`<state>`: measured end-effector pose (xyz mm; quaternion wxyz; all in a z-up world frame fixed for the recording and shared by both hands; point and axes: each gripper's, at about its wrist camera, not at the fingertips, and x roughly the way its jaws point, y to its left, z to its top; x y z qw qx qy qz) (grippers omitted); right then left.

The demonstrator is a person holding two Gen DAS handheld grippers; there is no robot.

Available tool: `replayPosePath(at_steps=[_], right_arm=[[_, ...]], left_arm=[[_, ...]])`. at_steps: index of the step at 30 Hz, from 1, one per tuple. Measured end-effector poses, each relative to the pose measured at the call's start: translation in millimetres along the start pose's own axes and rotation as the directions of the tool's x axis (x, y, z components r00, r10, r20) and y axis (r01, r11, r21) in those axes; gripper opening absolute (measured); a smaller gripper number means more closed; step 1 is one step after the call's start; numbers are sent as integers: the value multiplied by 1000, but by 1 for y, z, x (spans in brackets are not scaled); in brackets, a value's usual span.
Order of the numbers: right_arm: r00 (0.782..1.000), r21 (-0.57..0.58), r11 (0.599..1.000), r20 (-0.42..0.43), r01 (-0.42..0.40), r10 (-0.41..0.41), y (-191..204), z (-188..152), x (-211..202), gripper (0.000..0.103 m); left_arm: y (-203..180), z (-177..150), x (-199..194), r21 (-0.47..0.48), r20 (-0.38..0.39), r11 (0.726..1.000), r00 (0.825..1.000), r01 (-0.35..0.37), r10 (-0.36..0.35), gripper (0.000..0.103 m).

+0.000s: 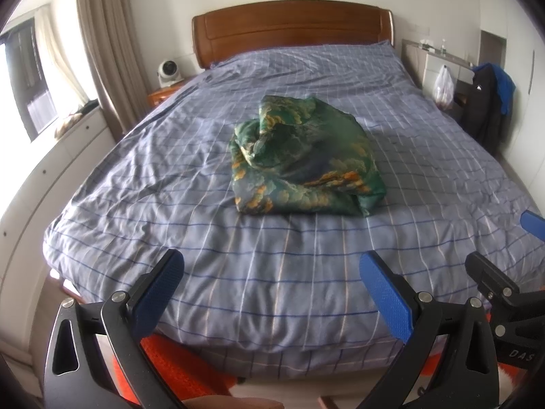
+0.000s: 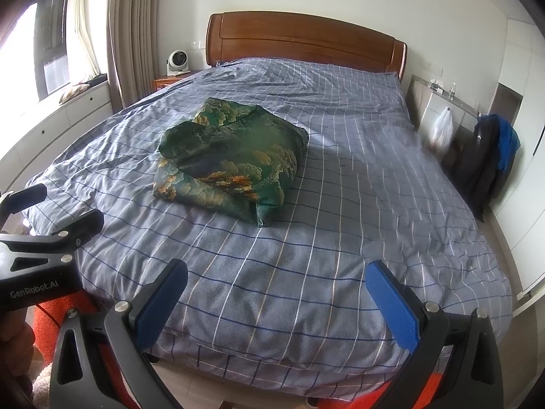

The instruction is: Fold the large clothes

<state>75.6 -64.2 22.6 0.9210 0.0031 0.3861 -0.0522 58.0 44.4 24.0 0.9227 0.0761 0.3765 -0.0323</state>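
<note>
Near the middle of the bed (image 1: 238, 306) lies a crumpled green garment (image 1: 306, 163). Left gripper (image 1: 270, 289) and right gripper (image 2: 276, 293) hover at the foot edge, jaws wide apart, empty. Fabric appears soft, light, slippery; grasp an outer hem.

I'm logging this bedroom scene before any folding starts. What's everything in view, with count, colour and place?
garment: one, green with gold print, bunched mid-bed
duvet: one, blue-grey checked, covering bed
headboard: one, brown wood, far end
fan: one, white, on nightstand left of bed
curtain: one, beige, left by window
plastic bag: one, white, hanging right of bed
jackets: black and blue, hung far right
rug: orange, floor at bed foot
left gripper: open, empty, over bed foot
right gripper: open, empty, over bed foot
</note>
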Motion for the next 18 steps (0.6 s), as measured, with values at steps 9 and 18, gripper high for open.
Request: replayPosePath(at_steps=[9, 18], right_arm=[[998, 13, 999, 47, -51, 50, 1, 8, -13, 103], [999, 23, 998, 16, -50, 49, 0, 0, -5, 103]], left_arm=[[1, 0, -2, 4, 7, 1000, 1000, 3, -3, 103], [5, -7, -12, -9, 72, 1000, 997, -2, 2, 103]])
